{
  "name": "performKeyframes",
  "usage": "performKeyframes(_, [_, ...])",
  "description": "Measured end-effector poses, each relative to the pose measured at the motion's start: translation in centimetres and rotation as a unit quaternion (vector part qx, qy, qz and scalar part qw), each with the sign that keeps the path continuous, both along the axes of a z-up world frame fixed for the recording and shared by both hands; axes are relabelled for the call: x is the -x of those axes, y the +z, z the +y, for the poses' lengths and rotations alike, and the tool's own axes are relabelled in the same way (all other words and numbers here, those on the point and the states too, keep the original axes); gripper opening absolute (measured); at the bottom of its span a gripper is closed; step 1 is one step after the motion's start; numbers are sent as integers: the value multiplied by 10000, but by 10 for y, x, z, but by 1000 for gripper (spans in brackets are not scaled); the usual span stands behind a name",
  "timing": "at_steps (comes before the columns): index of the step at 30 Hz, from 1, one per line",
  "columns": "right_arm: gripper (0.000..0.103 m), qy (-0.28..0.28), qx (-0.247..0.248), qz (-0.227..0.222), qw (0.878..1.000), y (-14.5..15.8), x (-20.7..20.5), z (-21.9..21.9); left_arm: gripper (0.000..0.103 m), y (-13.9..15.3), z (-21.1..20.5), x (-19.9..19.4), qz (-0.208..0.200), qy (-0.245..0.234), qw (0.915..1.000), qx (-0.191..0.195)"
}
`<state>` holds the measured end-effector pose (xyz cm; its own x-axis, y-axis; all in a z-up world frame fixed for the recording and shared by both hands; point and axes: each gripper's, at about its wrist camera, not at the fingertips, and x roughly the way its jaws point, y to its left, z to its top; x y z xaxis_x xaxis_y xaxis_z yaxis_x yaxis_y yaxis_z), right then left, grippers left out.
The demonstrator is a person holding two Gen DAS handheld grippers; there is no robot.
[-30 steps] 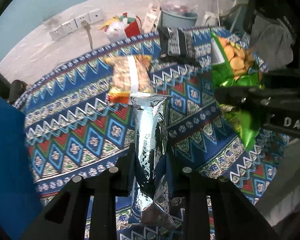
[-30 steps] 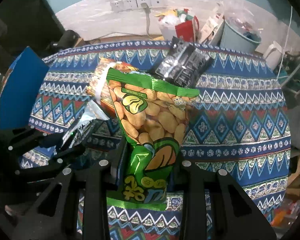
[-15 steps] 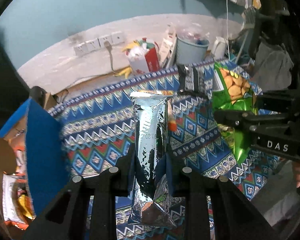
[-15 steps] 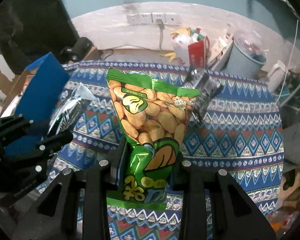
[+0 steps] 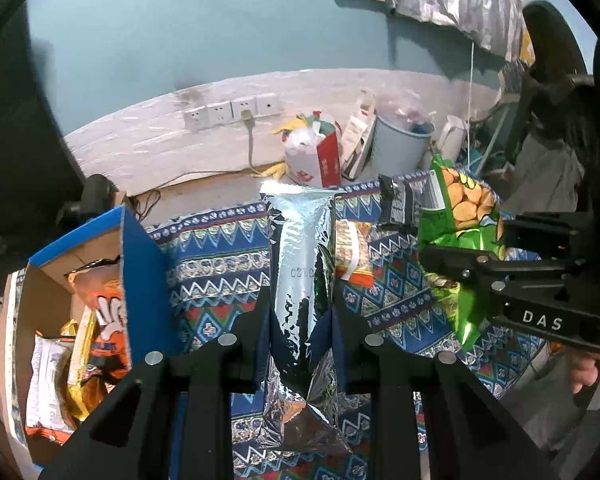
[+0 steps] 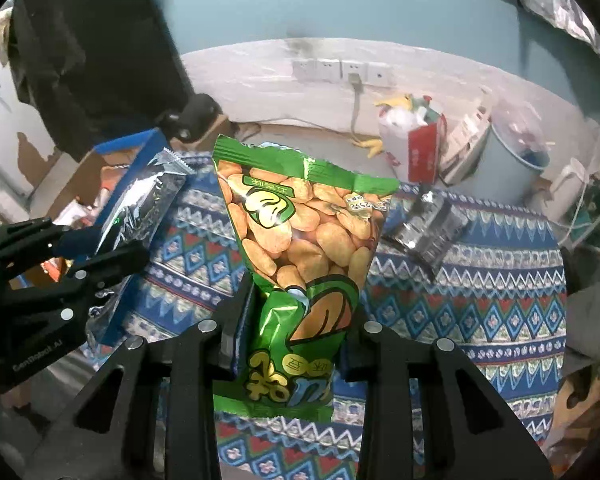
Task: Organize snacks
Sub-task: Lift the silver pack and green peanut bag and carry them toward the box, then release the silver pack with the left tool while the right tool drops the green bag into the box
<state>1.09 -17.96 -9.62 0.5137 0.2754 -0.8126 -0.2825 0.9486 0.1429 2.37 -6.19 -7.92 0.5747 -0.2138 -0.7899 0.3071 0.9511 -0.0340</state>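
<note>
My left gripper [image 5: 300,320] is shut on a silver foil snack bag [image 5: 302,264], held upright above the patterned tablecloth [image 5: 216,256]. My right gripper [image 6: 296,312] is shut on a green bag of broad beans [image 6: 300,240], also held up. Each gripper shows in the other's view: the right one with the green bag [image 5: 456,216], the left one with the silver bag [image 6: 140,208]. A blue cardboard box [image 5: 140,264] holding several snack packs stands at the table's left. An orange snack pack [image 5: 352,252] and a black packet [image 5: 400,204] lie on the cloth.
The black packet also shows in the right wrist view [image 6: 432,228]. Behind the table are a grey bin [image 5: 400,148], a red-and-white bag [image 5: 316,156] and wall sockets [image 5: 232,112]. A dark chair with clothes [image 5: 552,160] stands at the right.
Both grippers have lifted and tilted up with their bags. The views now take in the wall and the blue box at the left. The grips are unchanged.
</note>
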Motion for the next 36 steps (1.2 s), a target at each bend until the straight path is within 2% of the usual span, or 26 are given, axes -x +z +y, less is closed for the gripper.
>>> performKeyframes(6, [32, 216, -38, -73, 9997, 8, -2, 24, 26, 12, 21, 6, -192, 181, 9996, 12])
performKeyframes(19, [32, 644, -164, -50, 9978, 11, -18, 81, 26, 20, 87, 9, -236, 827, 9960, 224])
performKeyframes(36, [32, 1175, -318, -60, 9925, 14, -36, 171, 26, 11, 177, 17, -229, 1683, 9851, 255])
